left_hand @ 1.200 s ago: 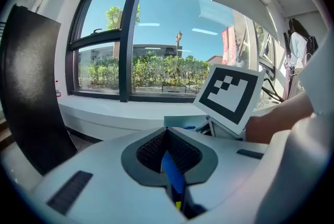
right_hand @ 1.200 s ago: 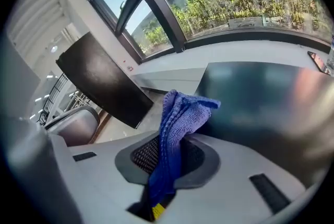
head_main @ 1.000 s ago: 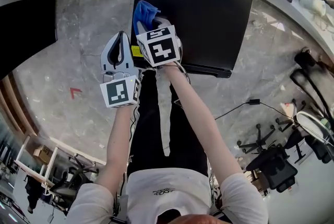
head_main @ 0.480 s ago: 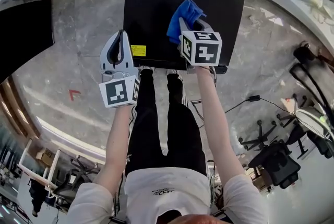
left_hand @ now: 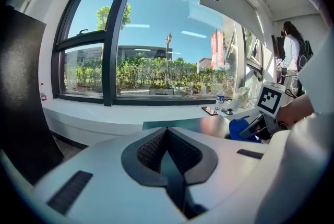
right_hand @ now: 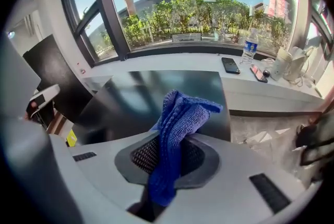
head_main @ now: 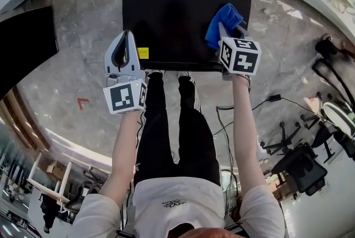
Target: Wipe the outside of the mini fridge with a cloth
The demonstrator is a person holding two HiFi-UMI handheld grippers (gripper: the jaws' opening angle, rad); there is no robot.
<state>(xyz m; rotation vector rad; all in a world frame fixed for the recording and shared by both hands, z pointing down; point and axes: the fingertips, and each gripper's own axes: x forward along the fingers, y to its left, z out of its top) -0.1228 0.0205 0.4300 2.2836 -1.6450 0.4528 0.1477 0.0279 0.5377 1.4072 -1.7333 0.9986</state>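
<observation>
Cloth [head_main: 223,23] slid right — phone [right_hand: 230,65] beyond.

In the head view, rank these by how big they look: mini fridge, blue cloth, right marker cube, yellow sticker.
1. mini fridge, by far the largest.
2. blue cloth and right marker cube look about alike. The cube sits nearer the camera, so I won't rank them.
3. yellow sticker, the smallest.

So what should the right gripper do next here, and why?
Probably sweep the cloth leftward across the fridge top. The right gripper has its jaws shut on the cloth near the top's right edge, towards the front, and most of that dark surface lies to its left.
</observation>
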